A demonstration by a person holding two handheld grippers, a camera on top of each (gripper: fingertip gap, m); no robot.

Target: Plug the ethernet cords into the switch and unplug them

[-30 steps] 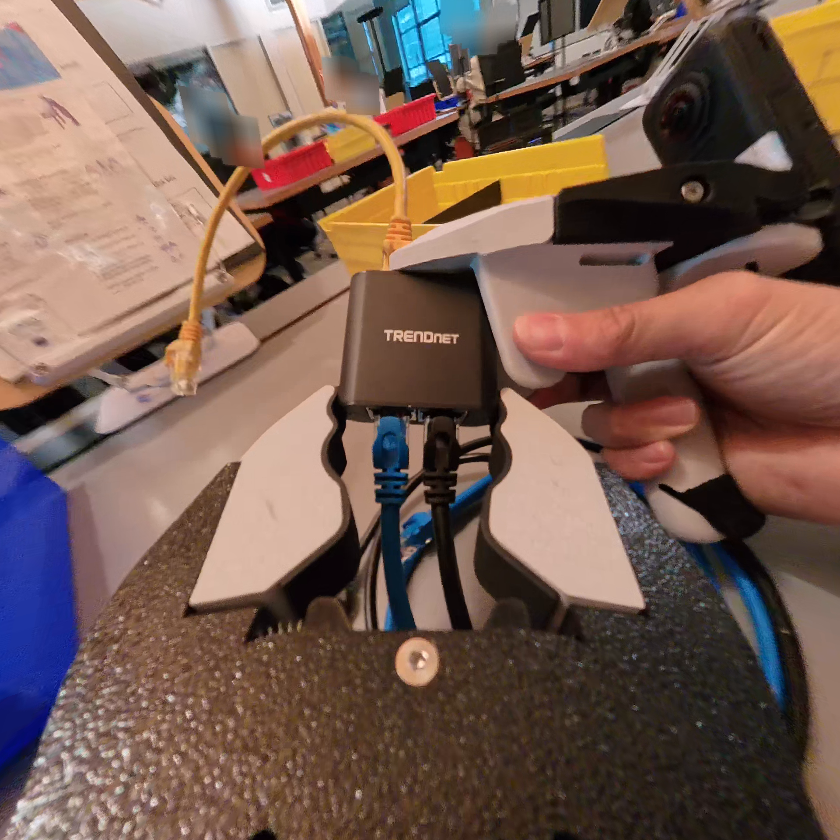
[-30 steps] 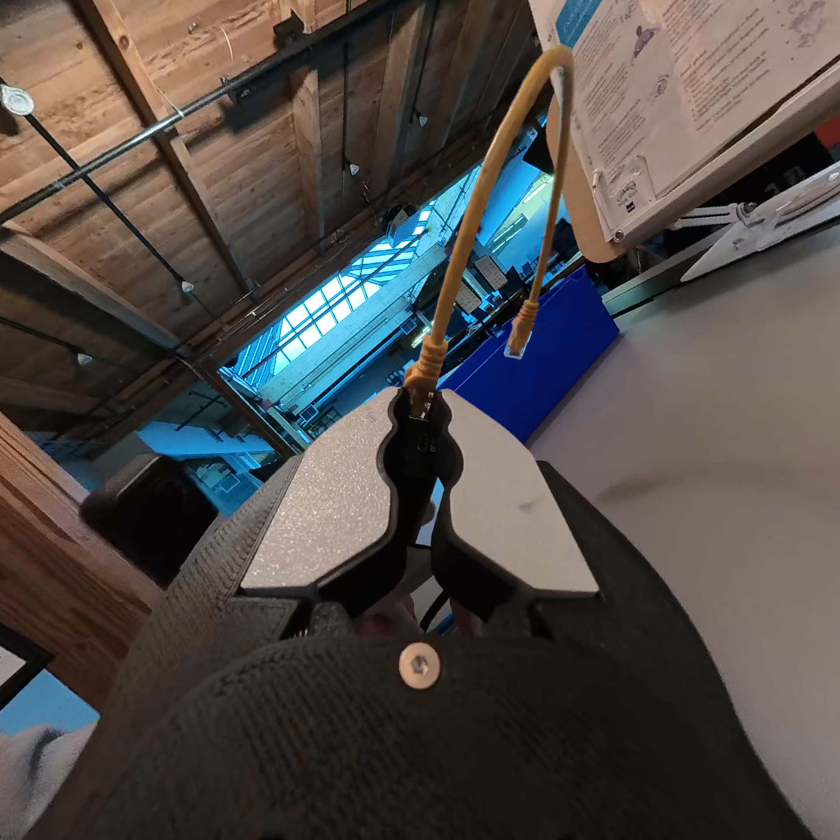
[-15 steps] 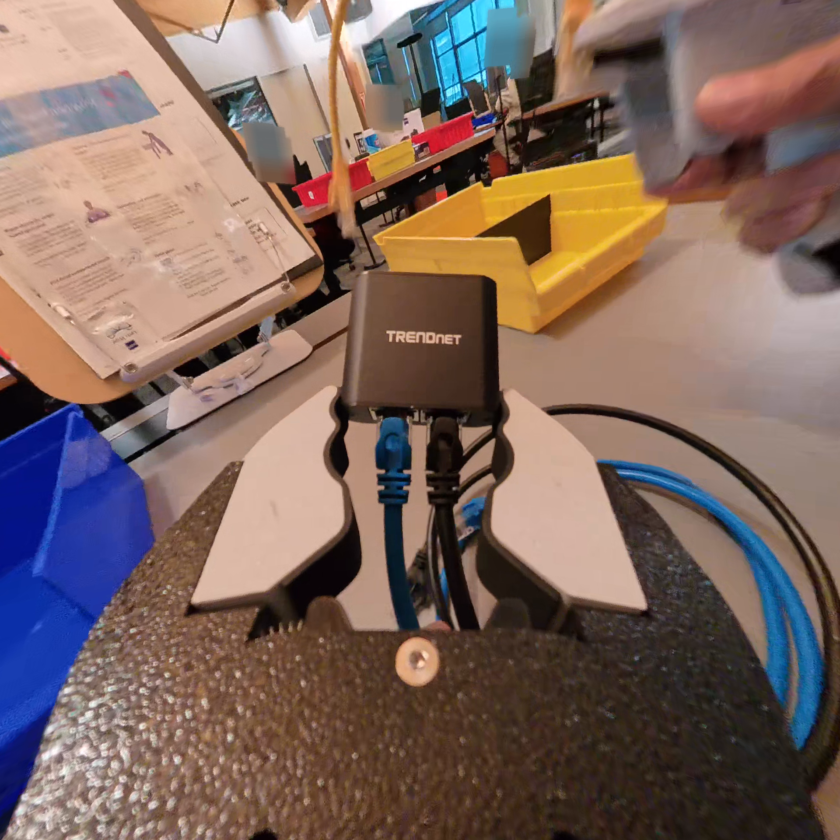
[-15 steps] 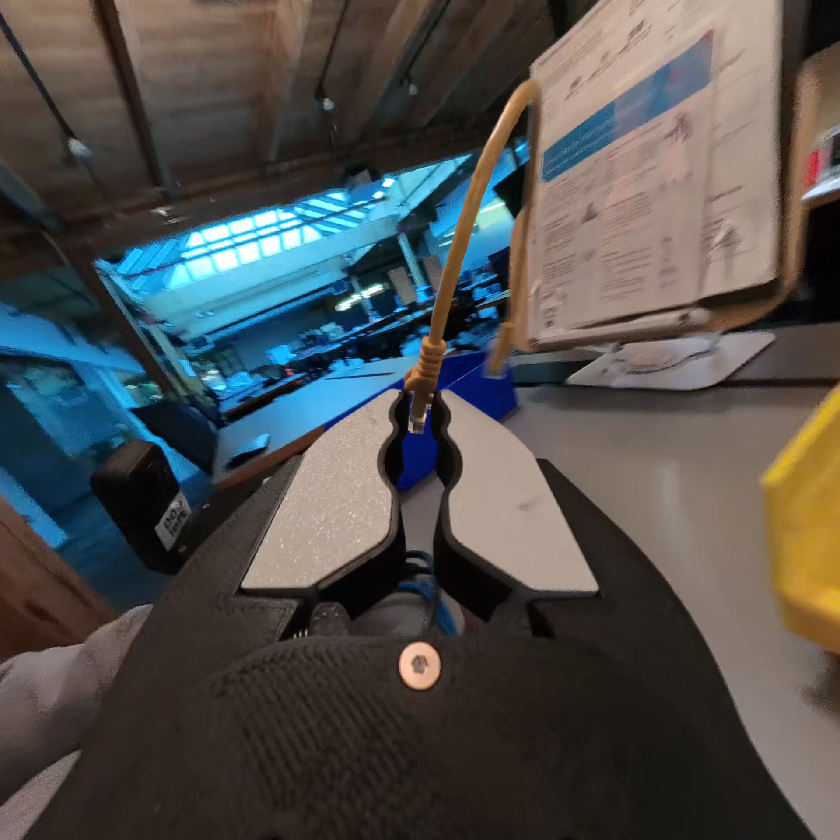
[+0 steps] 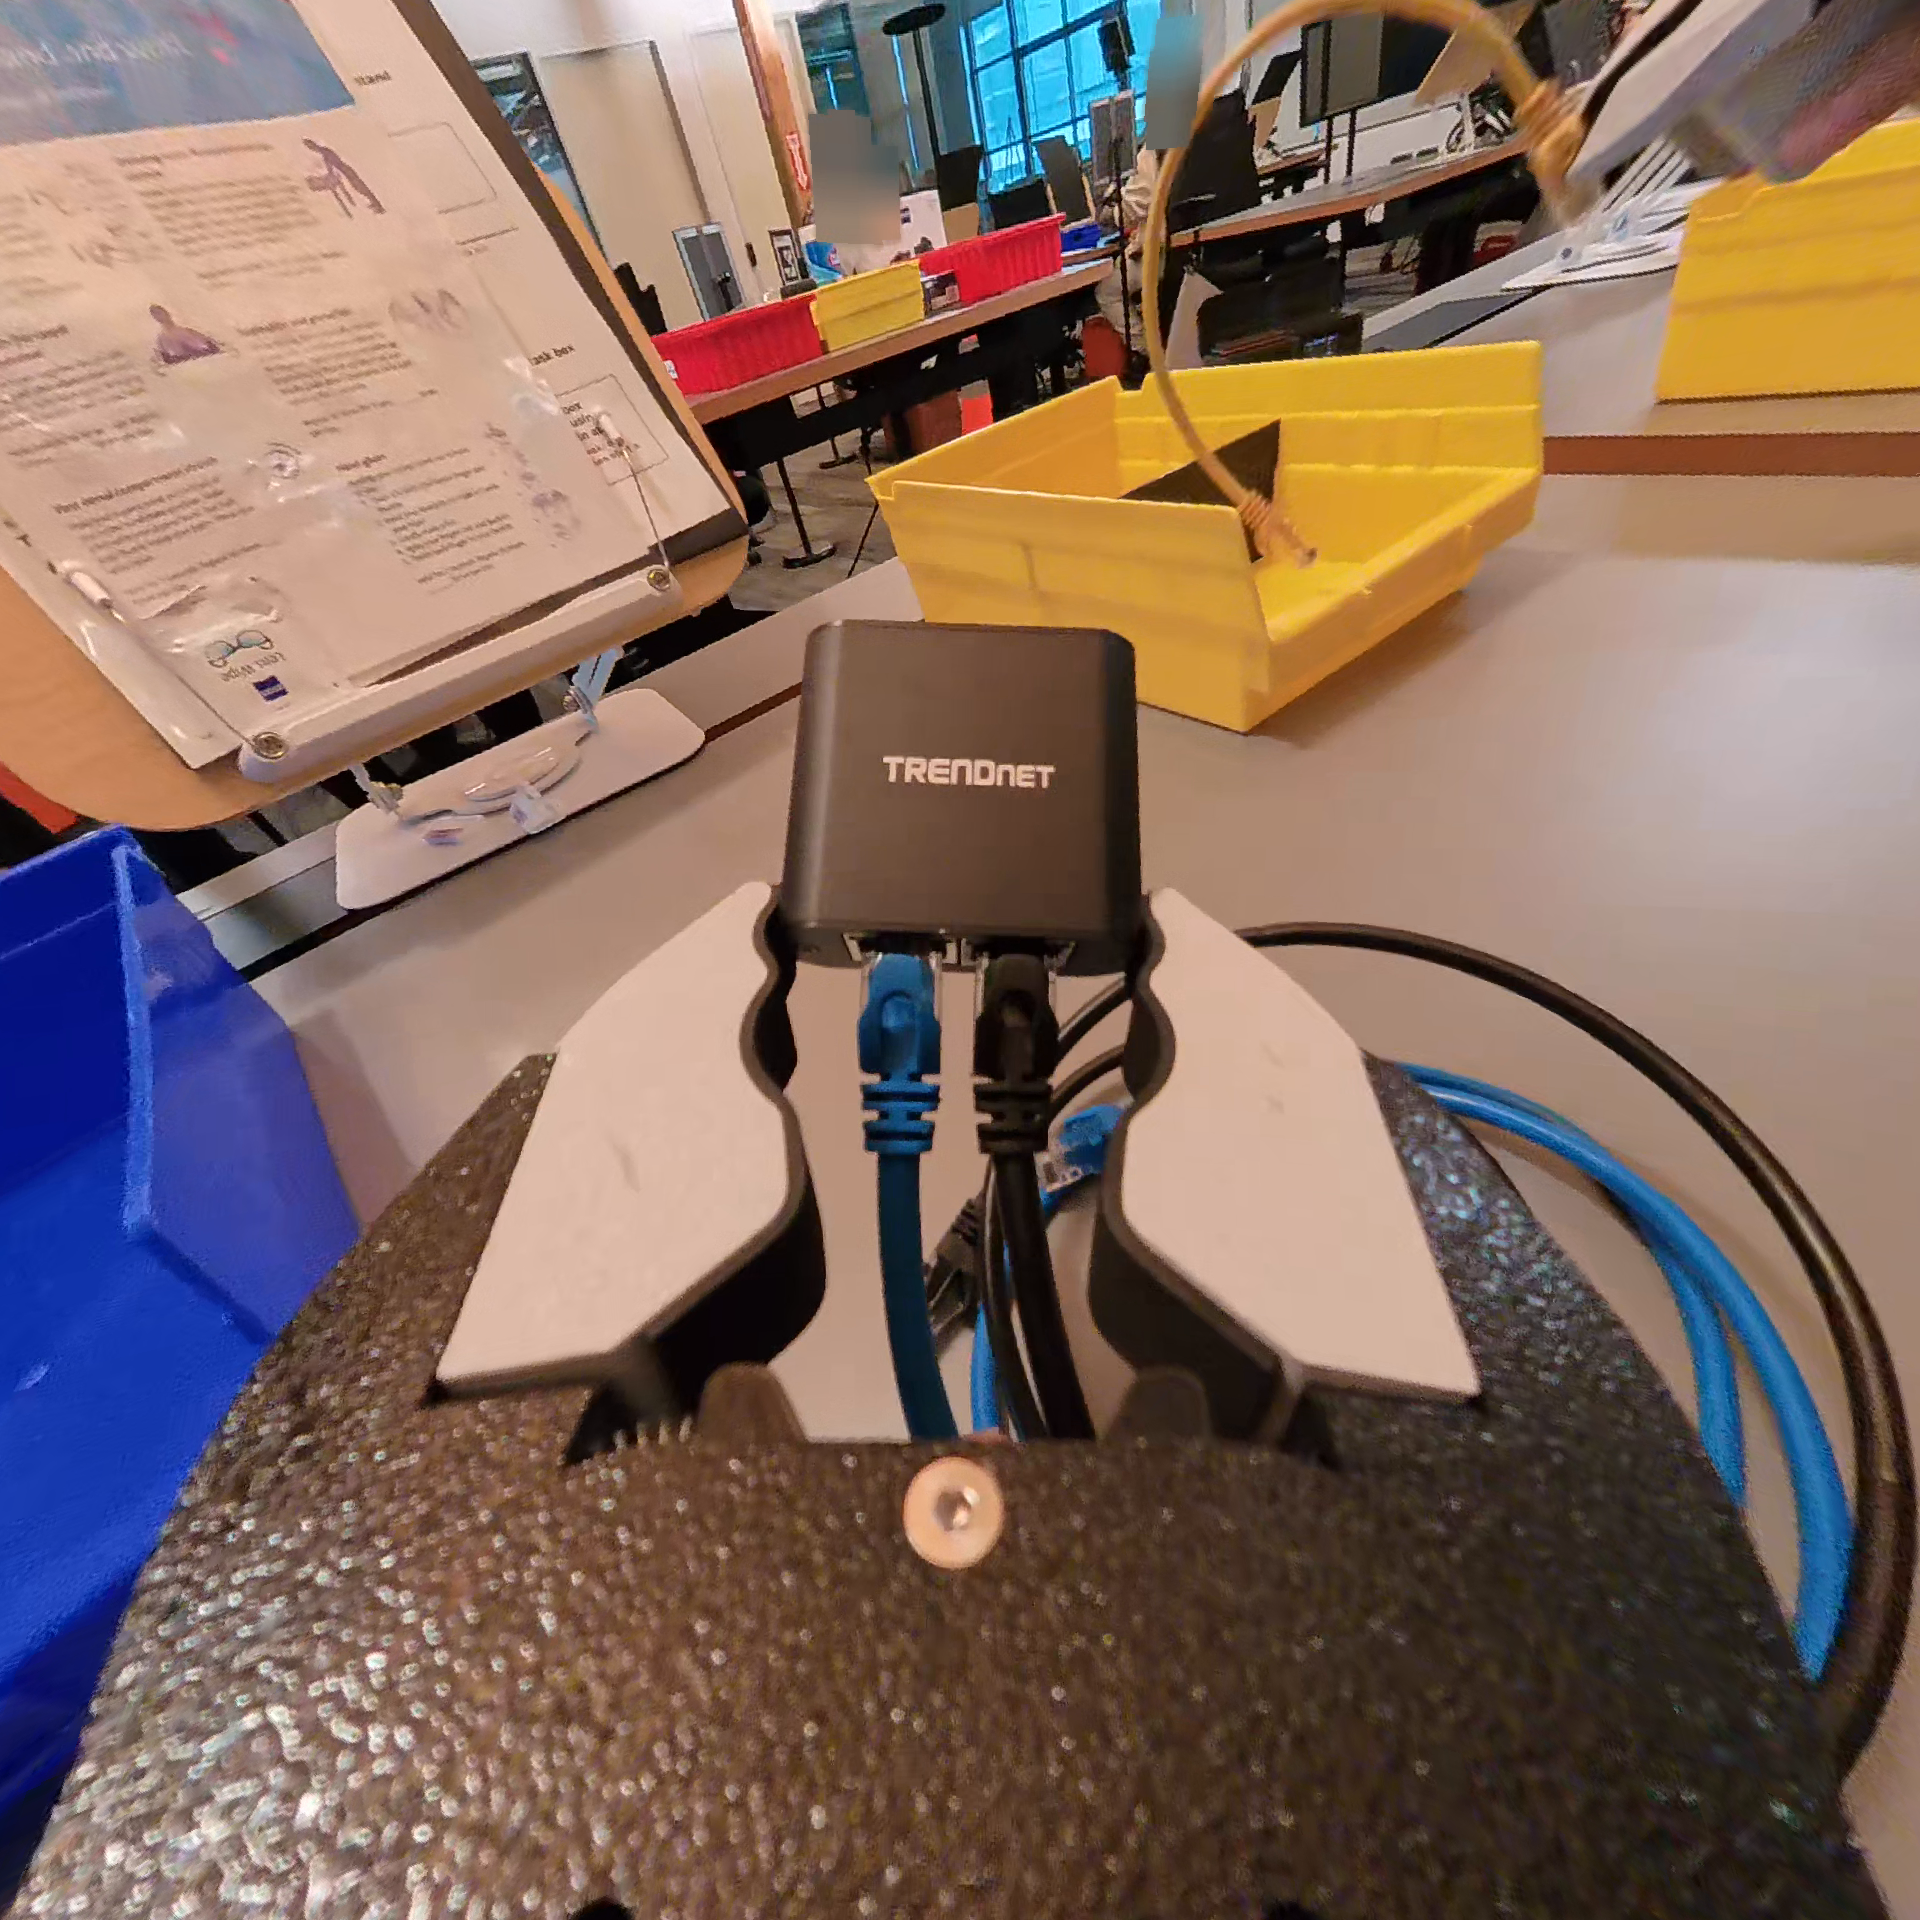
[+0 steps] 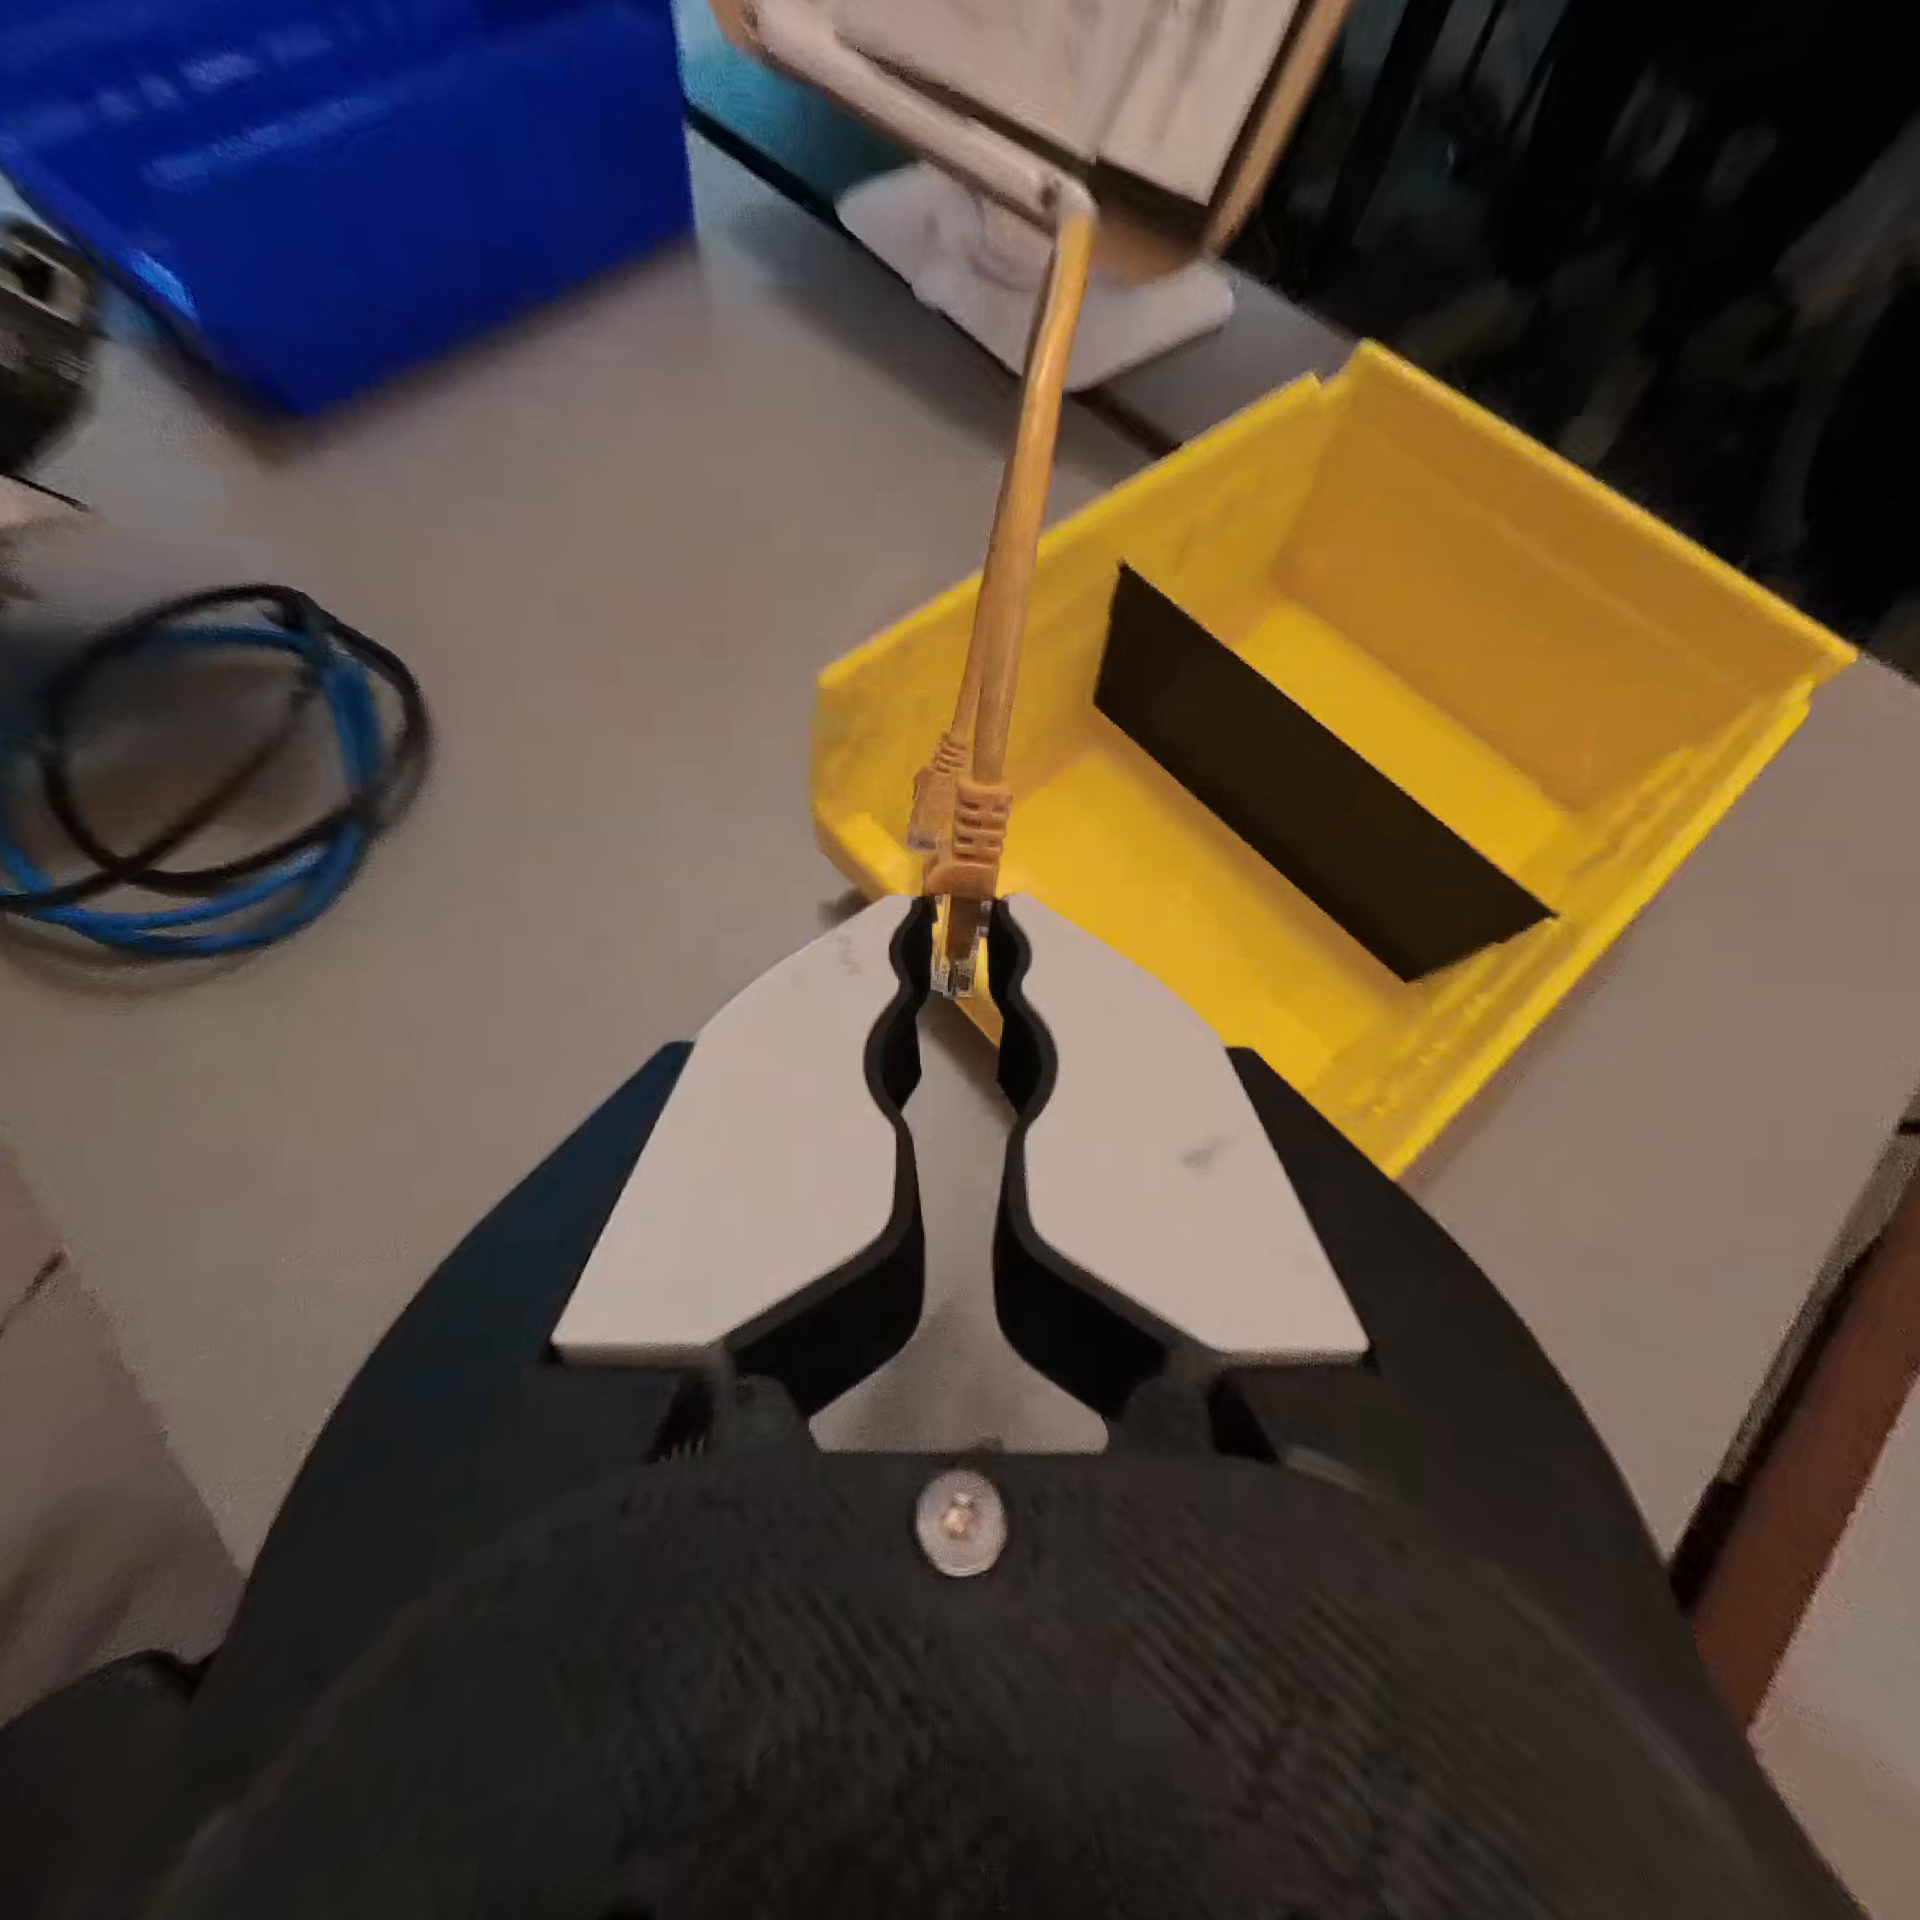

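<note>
My left gripper [image 5: 961,935] is shut on the black switch [image 5: 961,790] and holds it by its near end. A blue cord [image 5: 900,1049] and a black cord [image 5: 1013,1049] are plugged into the two ports facing me. My right gripper [image 6: 958,930] is shut on one plug of the short yellow cord [image 6: 1023,520]. The cord loops up, and its free plug [image 6: 932,805] hangs just above the fingertips. In the left wrist view the yellow cord [image 5: 1174,343] dangles over the yellow bin from the right gripper [image 5: 1590,156] at the top right.
A yellow bin [image 6: 1455,748] with a black divider stands on the grey table [image 6: 520,582] right of the right gripper. A blue bin [image 5: 125,1195] is at the left. A tilted document stand [image 5: 312,416] is behind the switch. Blue and black cord loops [image 6: 208,758] lie on the table. Across from one pair of fingers to the other is roughly 35 centimeters.
My right gripper has carried the yellow cord away from the switch to above the yellow bin and now tilts down. My left gripper still holds the switch.
</note>
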